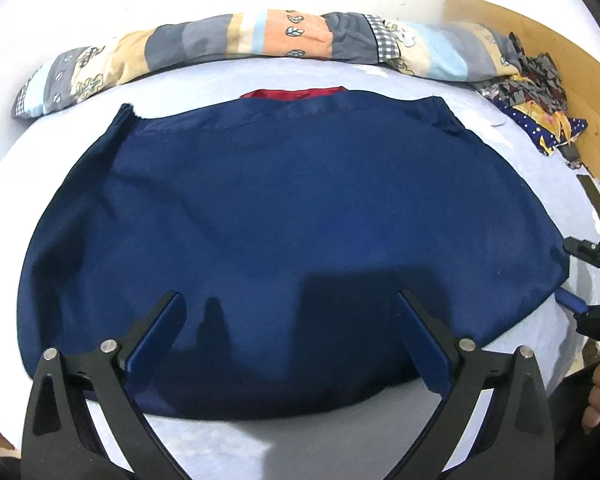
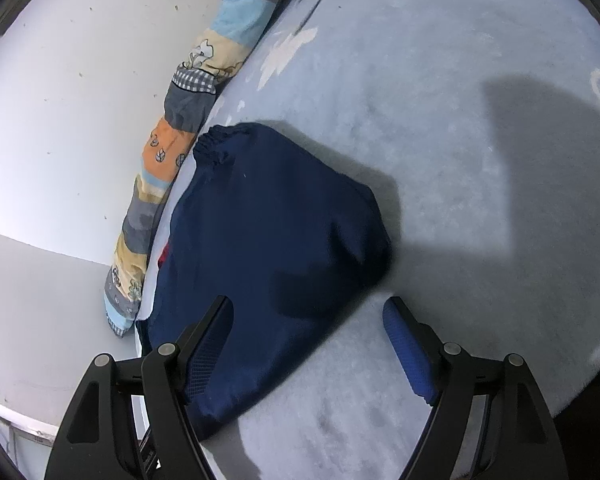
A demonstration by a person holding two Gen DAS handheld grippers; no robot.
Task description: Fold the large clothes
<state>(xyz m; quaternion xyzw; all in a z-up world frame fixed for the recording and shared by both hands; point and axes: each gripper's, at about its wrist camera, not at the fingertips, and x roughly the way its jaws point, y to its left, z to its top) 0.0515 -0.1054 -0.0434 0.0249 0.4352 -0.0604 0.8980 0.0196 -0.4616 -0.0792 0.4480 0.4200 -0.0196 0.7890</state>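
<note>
A large navy blue garment (image 1: 292, 240) lies folded and flat on the pale blue bed sheet (image 1: 228, 84), with a strip of red lining (image 1: 292, 94) showing at its far edge. My left gripper (image 1: 288, 300) is open and empty, just above the garment's near edge. My right gripper (image 2: 308, 308) is open and empty, its left finger over the garment's (image 2: 268, 232) right-hand edge and its right finger over bare sheet (image 2: 440, 140). The right gripper also shows in the left wrist view (image 1: 568, 276) at the garment's right edge.
A rolled patchwork quilt (image 1: 260, 40) lies along the white wall behind the garment and also shows in the right wrist view (image 2: 172, 152). A pile of patterned cloths (image 1: 536, 92) sits at the far right by a wooden headboard (image 1: 540, 40).
</note>
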